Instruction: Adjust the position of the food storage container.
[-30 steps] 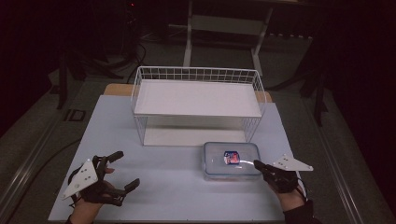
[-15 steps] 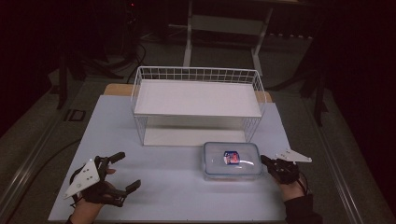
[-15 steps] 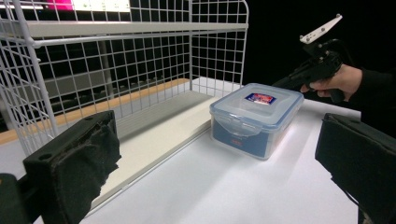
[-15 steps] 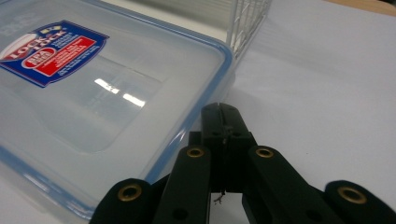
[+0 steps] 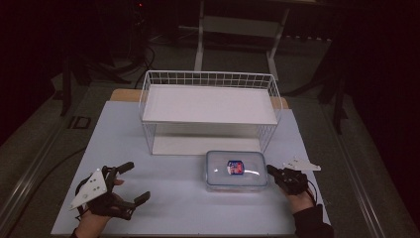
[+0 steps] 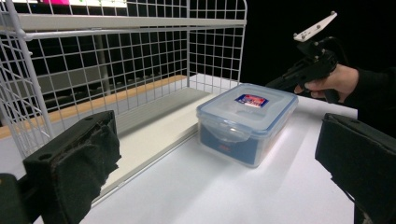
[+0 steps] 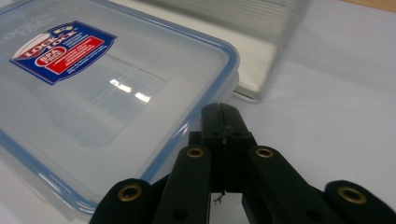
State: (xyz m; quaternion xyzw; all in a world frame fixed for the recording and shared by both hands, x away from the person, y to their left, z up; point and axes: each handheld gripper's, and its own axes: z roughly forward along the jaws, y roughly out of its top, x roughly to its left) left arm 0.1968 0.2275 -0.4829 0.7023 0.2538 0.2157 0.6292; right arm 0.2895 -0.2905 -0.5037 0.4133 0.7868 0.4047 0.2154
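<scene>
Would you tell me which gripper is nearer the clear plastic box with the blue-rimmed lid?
The right gripper: its shut jaws sit at the right end of the clear plastic box. The left gripper stands open, well off to the box's left.

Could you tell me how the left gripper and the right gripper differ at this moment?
The left gripper has its jaws wide apart with nothing between them; the right gripper has its jaws shut together. The left gripper sits well away from the container, out on the bare table; the right gripper's tip is at the container's right edge, though contact cannot be told. Both are black, hand-held and carry a grey three-cornered plate.
</scene>
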